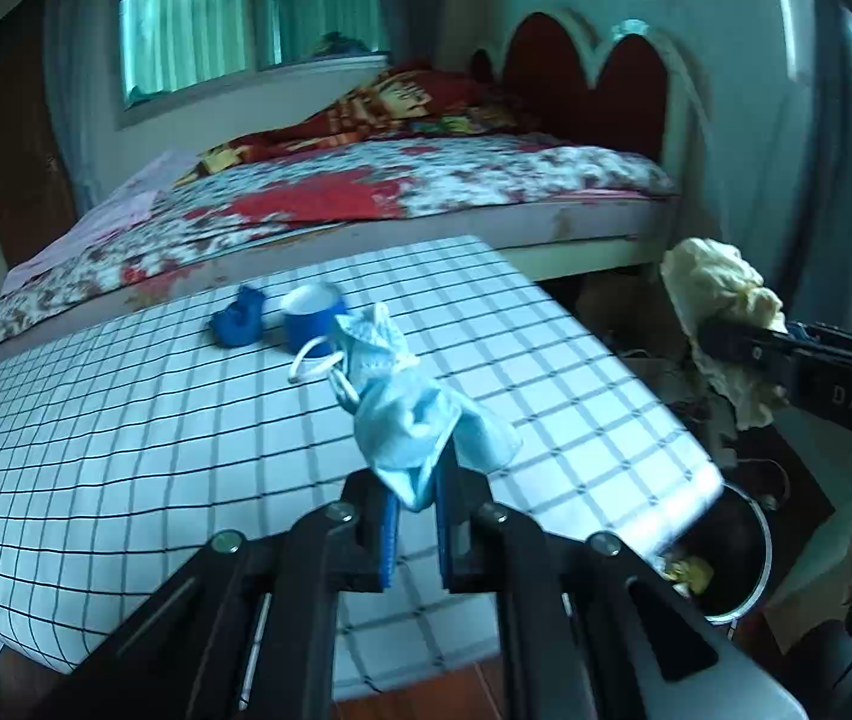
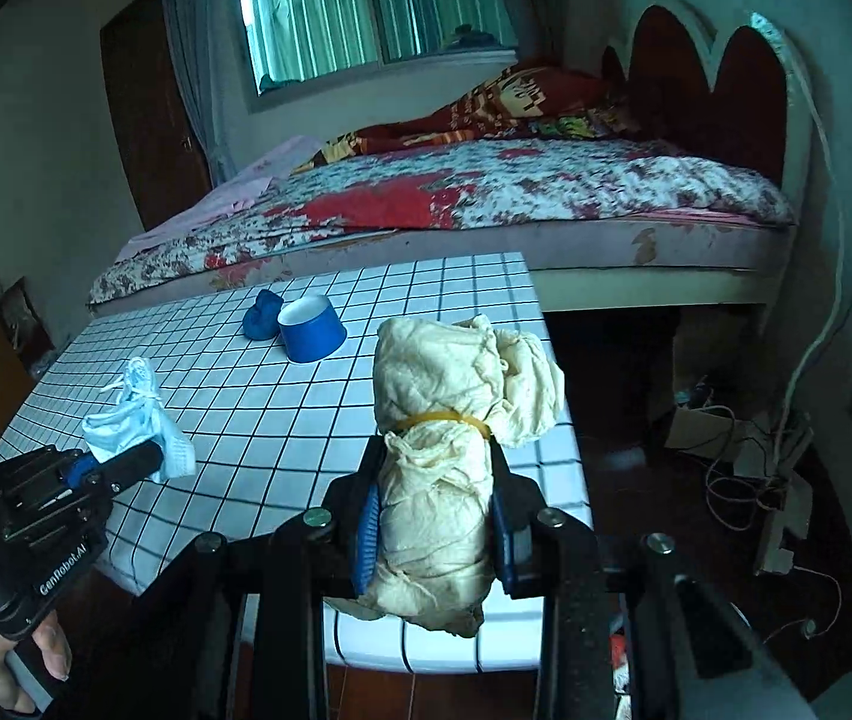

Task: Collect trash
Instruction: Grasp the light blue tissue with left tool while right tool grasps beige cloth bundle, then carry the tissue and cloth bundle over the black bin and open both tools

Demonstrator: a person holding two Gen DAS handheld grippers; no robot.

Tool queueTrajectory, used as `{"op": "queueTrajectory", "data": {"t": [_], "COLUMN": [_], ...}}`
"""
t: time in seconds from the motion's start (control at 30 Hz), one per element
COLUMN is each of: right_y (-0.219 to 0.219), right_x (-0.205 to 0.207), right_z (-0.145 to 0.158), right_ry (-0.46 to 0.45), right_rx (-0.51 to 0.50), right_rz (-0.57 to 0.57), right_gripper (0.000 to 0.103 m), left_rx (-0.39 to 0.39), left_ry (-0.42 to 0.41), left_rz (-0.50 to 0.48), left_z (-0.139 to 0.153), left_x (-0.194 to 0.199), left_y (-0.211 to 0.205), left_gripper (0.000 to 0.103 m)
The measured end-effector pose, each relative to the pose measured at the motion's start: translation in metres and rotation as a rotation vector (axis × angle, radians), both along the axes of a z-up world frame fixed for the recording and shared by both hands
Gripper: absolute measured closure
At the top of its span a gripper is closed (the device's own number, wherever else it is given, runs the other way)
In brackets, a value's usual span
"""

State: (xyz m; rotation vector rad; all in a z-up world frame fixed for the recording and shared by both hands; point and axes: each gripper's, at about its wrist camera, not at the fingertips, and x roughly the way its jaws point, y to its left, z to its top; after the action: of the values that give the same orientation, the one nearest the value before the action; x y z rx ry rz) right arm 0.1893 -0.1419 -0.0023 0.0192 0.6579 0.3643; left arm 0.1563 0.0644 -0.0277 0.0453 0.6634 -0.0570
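The left gripper (image 1: 414, 498) is clamped tight on a crumpled light-blue face mask (image 1: 411, 402), whose white ear loops dangle toward 10 o'clock; the mask hangs above the table (image 1: 126, 420), which is covered in a white cloth with a dark grid. The right gripper (image 2: 435, 531) has its jaws partly apart and pressed against both sides of a cream-coloured cloth bundle (image 2: 456, 438) (a yellow rubber band cinches it about halfway up). The bundle stands upright between the blue pads, its top bulging toward 1 o'clock, held over the table's near right corner.

In the left wrist view the right gripper shows at 3 o'clock with the bundle sticking out of it beyond the table's right edge. In the right wrist view the left gripper sits at 8 o'clock with the mask in its tip, and a person's hand (image 2: 12, 666) grips its handle at the lower left.

Still on the table, toward 12 o'clock from both grippers, lie a blue paper cup (image 2: 312, 330), upright with a white inside, and just beside it on the left a crumpled dark-blue lump (image 2: 261, 315) (what it is made of I cannot tell). Off the table's right corner, at 4 o'clock in the left wrist view, stands a dark round bin (image 1: 738, 564) with yellowish scraps inside. A bed (image 2: 486, 192) with a floral cover runs behind the table.
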Motion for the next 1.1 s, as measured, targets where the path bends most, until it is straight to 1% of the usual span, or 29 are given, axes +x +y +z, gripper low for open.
{"op": "queueTrajectory", "data": {"t": [0.27,0.4,0.5,0.7,0.93,1.1], "right_y": [-0.052,-0.082,-0.106,-0.145,-0.172,-0.191], "right_x": [-0.056,-0.075,-0.082,-0.094,-0.103,-0.105], "right_z": [0.006,0.003,-0.005,-0.013,-0.022,-0.043], "right_ry": [-0.038,-0.043,-0.031,-0.017,-0.001,0.040], "right_rx": [0.001,-0.006,-0.016,-0.012,-0.013,-0.011], "right_rz": [-0.070,-0.125,-0.165,-0.236,-0.269,-0.280], "right_gripper": [0.071,0.071,0.071,0.071,0.071,0.071], "left_rx": [-0.001,-0.016,-0.033,-0.040,-0.045,-0.053], "left_ry": [-0.028,-0.034,-0.028,-0.010,0.003,0.048], "left_rz": [-0.123,-0.197,-0.241,-0.322,-0.382,-0.423], "left_z": [0.009,0.009,0.004,-0.005,-0.012,-0.029], "left_x": [-0.035,-0.037,-0.038,-0.039,-0.046,-0.045], "left_y": [-0.063,-0.094,-0.116,-0.153,-0.190,-0.211], "left_gripper": [0.092,0.092,0.092,0.092,0.092,0.092]}}
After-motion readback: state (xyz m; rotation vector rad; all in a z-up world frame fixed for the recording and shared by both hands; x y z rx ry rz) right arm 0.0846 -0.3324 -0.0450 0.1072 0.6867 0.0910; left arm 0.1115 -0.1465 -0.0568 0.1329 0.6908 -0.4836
